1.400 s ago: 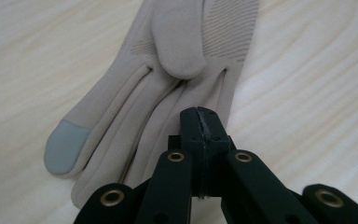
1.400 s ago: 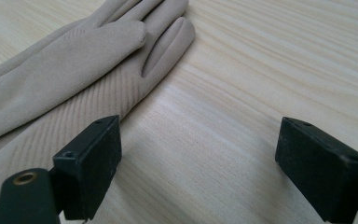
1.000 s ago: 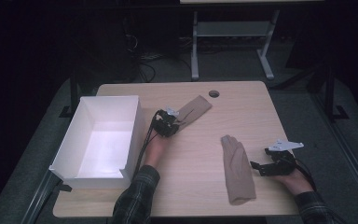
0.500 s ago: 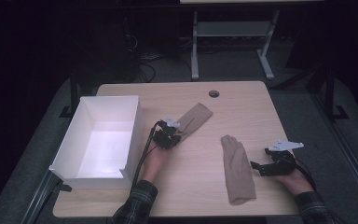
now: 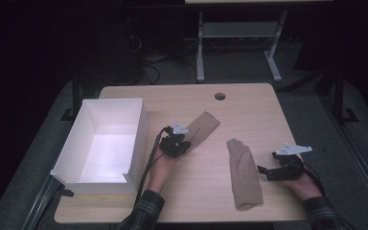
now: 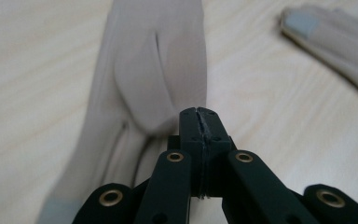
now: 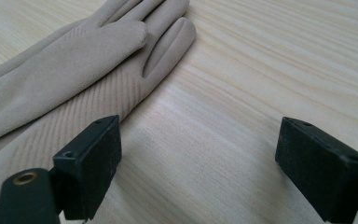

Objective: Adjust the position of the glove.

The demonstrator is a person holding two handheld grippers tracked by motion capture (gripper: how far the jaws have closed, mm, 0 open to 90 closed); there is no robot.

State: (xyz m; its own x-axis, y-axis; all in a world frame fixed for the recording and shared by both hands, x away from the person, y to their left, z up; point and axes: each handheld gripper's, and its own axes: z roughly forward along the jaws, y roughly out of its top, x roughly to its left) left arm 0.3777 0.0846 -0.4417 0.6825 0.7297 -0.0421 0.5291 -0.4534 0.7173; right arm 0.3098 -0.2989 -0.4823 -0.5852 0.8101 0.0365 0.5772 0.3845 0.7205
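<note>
— High view: where are the two gloves?
— I see the first glove [image 5: 202,128] near the middle of the frame, lying diagonal, just right of the white box [image 5: 136,139]. My left gripper [image 5: 183,145] is at its lower end. In the left gripper view the jaws are pressed together on an edge of this glove [image 6: 154,79].
— And the other one?
— The second glove [image 5: 243,173] lies at lower right on the table [image 5: 249,108]. My right gripper [image 5: 264,171] is just beside it, jaws wide apart, holding nothing.
</note>
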